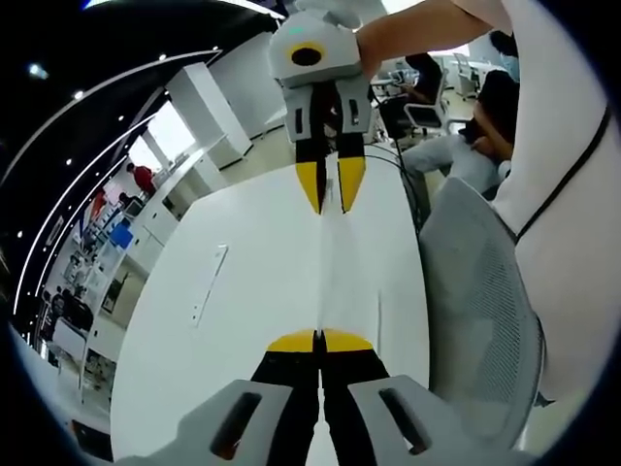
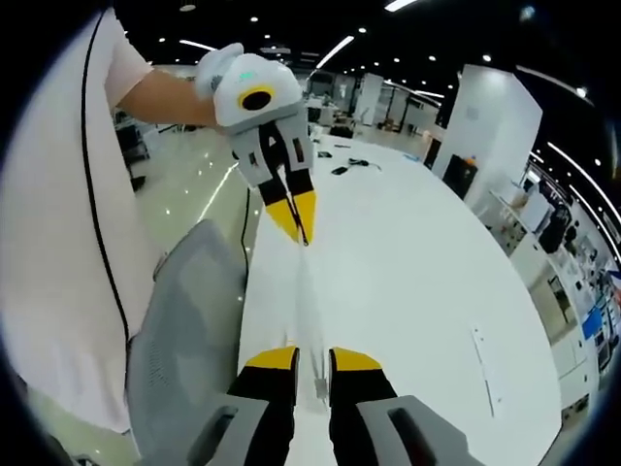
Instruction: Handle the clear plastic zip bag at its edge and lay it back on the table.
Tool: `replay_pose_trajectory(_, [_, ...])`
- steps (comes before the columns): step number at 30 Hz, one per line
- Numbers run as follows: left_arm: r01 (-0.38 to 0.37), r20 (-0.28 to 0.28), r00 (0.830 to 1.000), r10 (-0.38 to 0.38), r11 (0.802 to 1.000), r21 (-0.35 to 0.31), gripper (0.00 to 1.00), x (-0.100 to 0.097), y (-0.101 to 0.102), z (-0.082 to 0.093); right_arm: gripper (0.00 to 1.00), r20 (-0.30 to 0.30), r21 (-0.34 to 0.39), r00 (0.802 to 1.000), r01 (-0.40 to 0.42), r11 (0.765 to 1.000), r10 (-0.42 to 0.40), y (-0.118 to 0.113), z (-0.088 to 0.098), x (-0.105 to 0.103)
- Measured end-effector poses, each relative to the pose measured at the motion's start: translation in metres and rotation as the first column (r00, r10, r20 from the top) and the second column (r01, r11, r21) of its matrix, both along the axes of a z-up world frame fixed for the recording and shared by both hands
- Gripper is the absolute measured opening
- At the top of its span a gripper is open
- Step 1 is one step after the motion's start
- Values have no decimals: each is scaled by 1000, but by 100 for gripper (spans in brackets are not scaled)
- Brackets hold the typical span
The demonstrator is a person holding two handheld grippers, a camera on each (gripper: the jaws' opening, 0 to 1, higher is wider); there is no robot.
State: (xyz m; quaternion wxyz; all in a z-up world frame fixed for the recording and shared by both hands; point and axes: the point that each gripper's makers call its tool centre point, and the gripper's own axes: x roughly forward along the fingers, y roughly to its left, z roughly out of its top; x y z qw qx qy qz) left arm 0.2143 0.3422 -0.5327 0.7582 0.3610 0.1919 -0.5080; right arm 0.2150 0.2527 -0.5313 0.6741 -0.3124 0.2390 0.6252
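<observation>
The clear plastic zip bag (image 1: 324,277) hangs edge-on above the white table (image 1: 243,291), stretched between the two grippers. My left gripper (image 1: 320,341) is at the bottom of the left gripper view, shut on the bag's near edge. Facing it is my right gripper (image 1: 331,199), jaws a narrow gap apart with the bag's far edge between them. In the right gripper view, my right gripper (image 2: 314,361) shows that gap, with the bag (image 2: 309,311) running up to the left gripper (image 2: 298,221), which pinches it.
A grey mesh chair (image 1: 475,291) (image 2: 184,320) stands at the table's edge beside a person in a white shirt (image 1: 568,184) (image 2: 58,194). The table (image 2: 417,282) has a thin slot (image 1: 209,282) (image 2: 485,369). Seated people (image 1: 485,107) and desks lie beyond.
</observation>
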Motion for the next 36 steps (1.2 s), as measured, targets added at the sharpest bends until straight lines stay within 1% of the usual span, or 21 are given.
replay_pose_trajectory(3, [5, 6, 1000, -5, 1000, 3, 0, -1, -1, 0, 8, -17, 21, 1000, 5, 1000, -4, 4, 5, 0])
replay_pose_trajectory(6, [10, 16, 1000, -10, 1000, 7, 0, -1, -1, -1, 8, -24, 27, 1000, 4, 1000, -3, 6, 7, 0])
replay_pose_trajectory(9, [15, 20, 1000, -15, 1000, 7, 0, -2, -2, 0, 8, -44, 56, 999, 10, 998, -8, 11, 13, -1])
replay_pose_trajectory(14, [23, 28, 999, -23, 1000, 8, 0, -2, -3, 0, 7, -38, 52, 999, 16, 999, -14, 15, 17, 2])
replay_pose_trajectory(21, [28, 29, 999, -28, 1000, 7, 0, -3, -4, 0, 7, -44, 60, 999, 2, 998, 0, 21, 20, -1])
replay_pose_trajectory(36, [33, 32, 999, -33, 999, -2, 0, -4, -8, 2, 7, -26, 22, 999, -41, 999, 41, 30, 11, -3])
